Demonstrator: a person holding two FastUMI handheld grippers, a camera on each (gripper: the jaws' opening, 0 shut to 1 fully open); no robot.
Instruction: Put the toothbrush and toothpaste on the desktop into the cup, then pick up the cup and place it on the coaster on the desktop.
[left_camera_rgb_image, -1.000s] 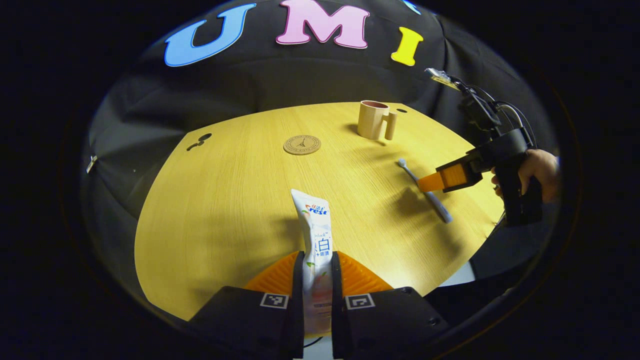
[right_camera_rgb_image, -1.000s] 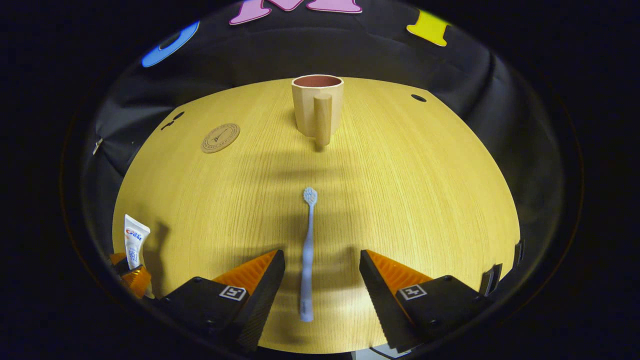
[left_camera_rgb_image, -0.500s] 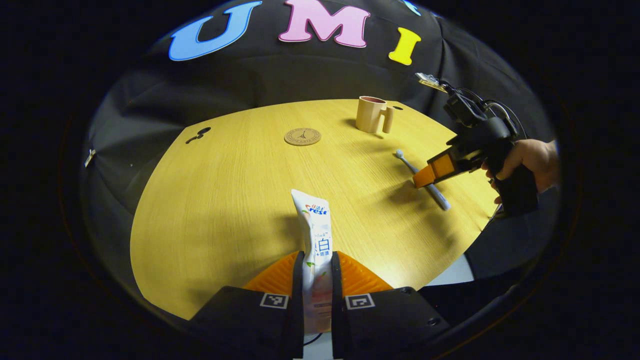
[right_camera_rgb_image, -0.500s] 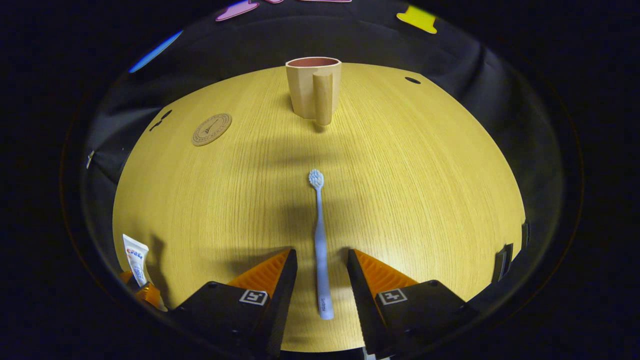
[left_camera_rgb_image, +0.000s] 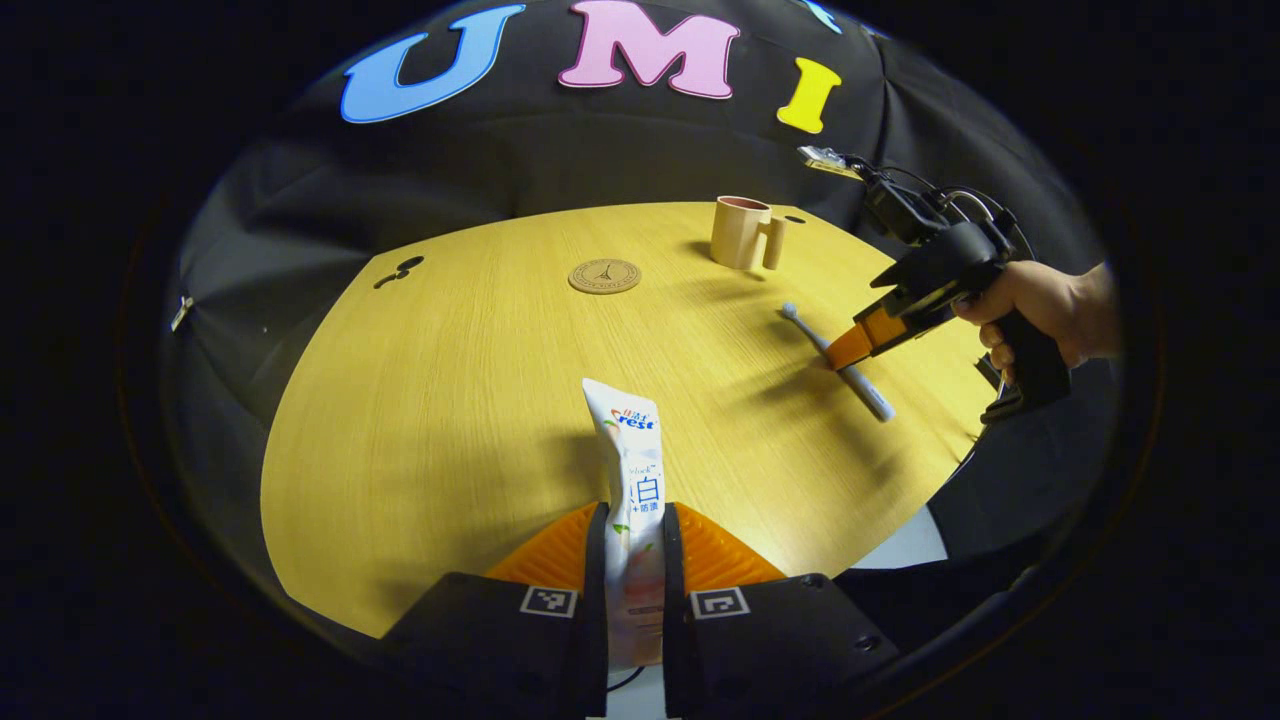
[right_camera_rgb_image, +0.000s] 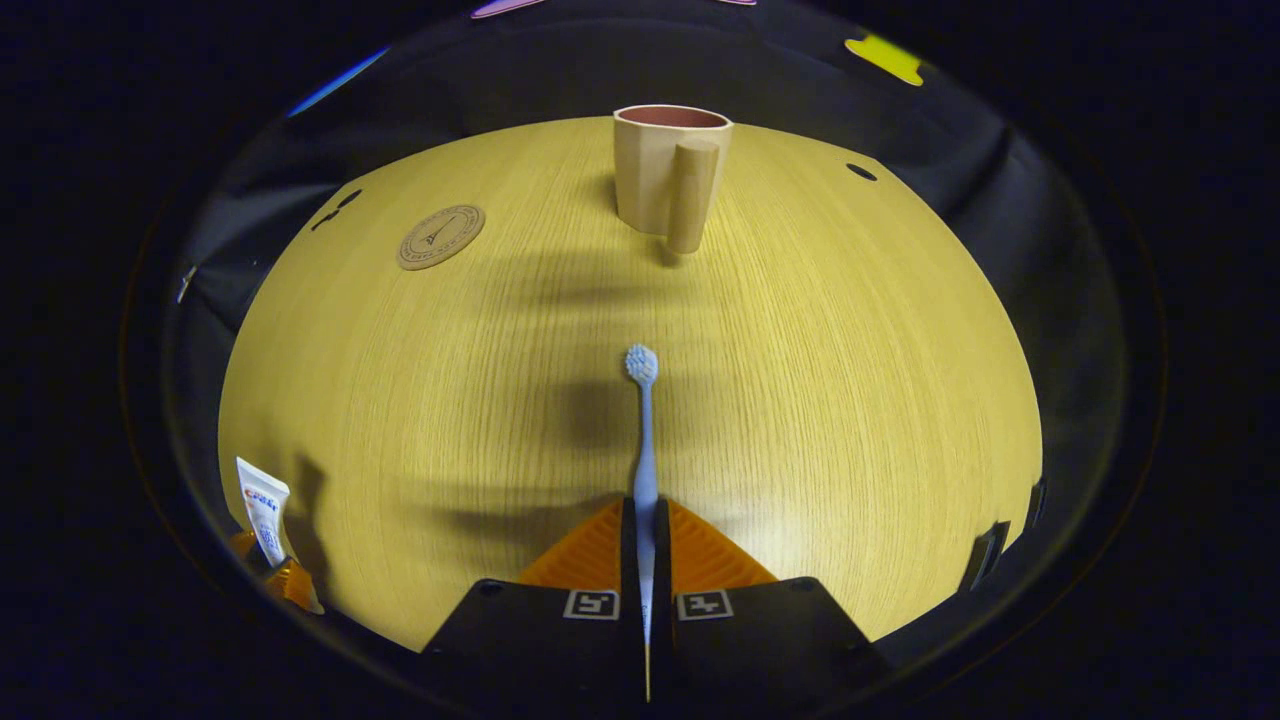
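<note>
Round yellow wood-grain table (right_camera_rgb_image: 850, 400), bearing all items. Left gripper (left_camera_rgb_image: 634, 560), clenched on the white toothpaste tube (left_camera_rgb_image: 632, 470), which it holds upright over the near edge. Right gripper (right_camera_rgb_image: 645, 560), clamped on the handle of the pale blue toothbrush (right_camera_rgb_image: 643, 420), bristles pointing toward the beige handled plastic cup (right_camera_rgb_image: 668, 175). Round brown coaster (right_camera_rgb_image: 441, 236), apart, left of the cup.
</note>
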